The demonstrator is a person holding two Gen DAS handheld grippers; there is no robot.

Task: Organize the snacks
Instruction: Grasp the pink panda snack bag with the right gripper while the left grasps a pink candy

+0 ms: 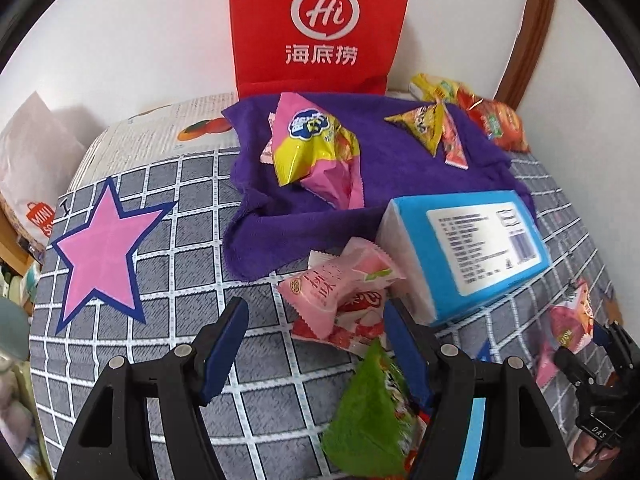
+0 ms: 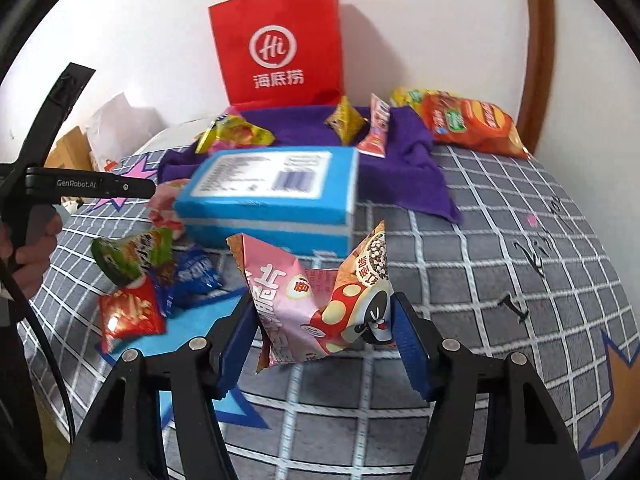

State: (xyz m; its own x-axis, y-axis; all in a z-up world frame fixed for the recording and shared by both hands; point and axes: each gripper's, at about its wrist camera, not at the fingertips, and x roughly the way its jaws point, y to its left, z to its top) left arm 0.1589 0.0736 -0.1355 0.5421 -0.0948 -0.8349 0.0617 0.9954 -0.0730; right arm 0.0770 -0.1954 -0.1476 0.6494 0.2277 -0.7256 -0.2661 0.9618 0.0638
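Note:
My right gripper [image 2: 324, 332] is shut on a pink mushroom-print snack bag [image 2: 316, 300], held above the checked cloth; it also shows in the left wrist view [image 1: 568, 320]. My left gripper [image 1: 316, 344] is open, with a green triangular packet [image 1: 372, 412] against its right finger and pink packets [image 1: 336, 284] just ahead. That green packet [image 2: 132, 256] hangs by the left gripper in the right wrist view. A blue box [image 1: 468, 248] lies beside a purple towel [image 1: 400, 168] holding a pink-yellow bag [image 1: 316, 144] and a yellow packet [image 1: 424, 124].
A red paper bag [image 1: 320, 24] stands at the back wall. An orange chip bag [image 2: 472, 124] lies at the back right. Red [image 2: 128, 312] and blue [image 2: 196, 272] packets lie on the checked tablecloth [image 2: 500, 280]. A white shopping bag [image 1: 32, 168] is at the left.

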